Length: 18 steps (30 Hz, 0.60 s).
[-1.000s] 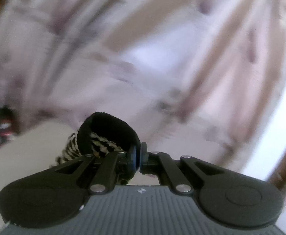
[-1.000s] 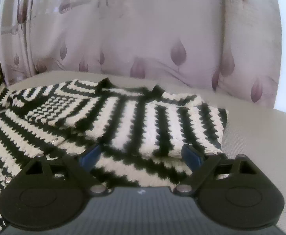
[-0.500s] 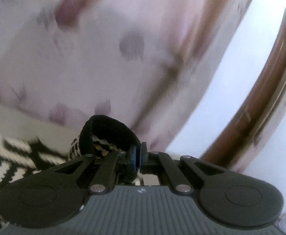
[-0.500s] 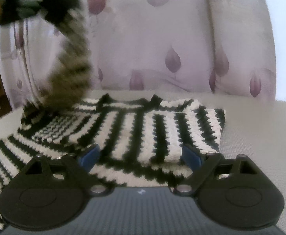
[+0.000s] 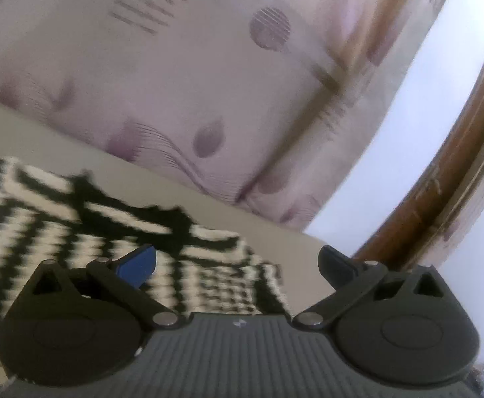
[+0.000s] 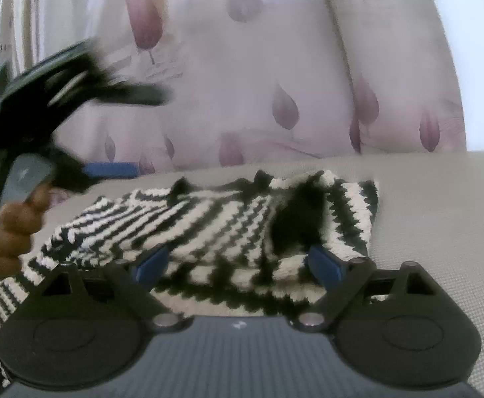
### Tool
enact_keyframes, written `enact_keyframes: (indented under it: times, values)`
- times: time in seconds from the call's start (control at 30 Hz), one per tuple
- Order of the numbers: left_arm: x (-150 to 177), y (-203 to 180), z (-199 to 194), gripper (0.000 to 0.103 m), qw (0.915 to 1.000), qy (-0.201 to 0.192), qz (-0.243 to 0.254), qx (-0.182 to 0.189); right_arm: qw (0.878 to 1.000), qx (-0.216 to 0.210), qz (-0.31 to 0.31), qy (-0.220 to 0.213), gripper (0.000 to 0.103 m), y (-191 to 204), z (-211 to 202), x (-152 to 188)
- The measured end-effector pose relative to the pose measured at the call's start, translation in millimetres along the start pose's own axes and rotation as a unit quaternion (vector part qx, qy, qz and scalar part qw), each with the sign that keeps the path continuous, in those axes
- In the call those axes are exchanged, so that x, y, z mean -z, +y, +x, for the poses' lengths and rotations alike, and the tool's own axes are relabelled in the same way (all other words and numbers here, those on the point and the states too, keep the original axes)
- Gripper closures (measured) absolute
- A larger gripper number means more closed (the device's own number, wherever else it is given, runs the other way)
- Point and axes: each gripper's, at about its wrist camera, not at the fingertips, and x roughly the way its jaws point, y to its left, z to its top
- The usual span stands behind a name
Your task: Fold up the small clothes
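Observation:
A small black-and-white striped knit sweater (image 6: 215, 229) lies on the beige surface (image 6: 441, 219), with a sleeve and its black cuff (image 6: 295, 219) folded across the body. It also shows in the left wrist view (image 5: 59, 232). My left gripper (image 5: 238, 262) is open and empty above the sweater's right part; it appears blurred at the left of the right wrist view (image 6: 122, 132). My right gripper (image 6: 238, 262) is open and empty, low at the sweater's near edge.
A pale curtain with mauve leaf shapes (image 6: 275, 83) hangs behind the surface. A brown wooden frame (image 5: 457, 165) stands at the right in the left wrist view. The person's hand (image 6: 13, 229) holds the left gripper.
My left gripper carried the sleeve cuff over the sweater, opened and let it go. The sleeve now lies folded across the body. My right gripper stayed open at the near edge.

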Motion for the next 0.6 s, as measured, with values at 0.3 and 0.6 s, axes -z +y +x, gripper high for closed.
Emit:
enact_keyframes:
  times: [0.3,0.6]
  values:
    - [46,73,-52,0.011,0.9917,0.01,0.063,-0.111,0.995,0.056,0.053,0.056,0.012,-44,29,-47]
    - [45,121,-84,0.019,0.9881,-0.013,-0.021,-0.152,0.996,0.056,0.048,0.057,0.092,-47,40,-32]
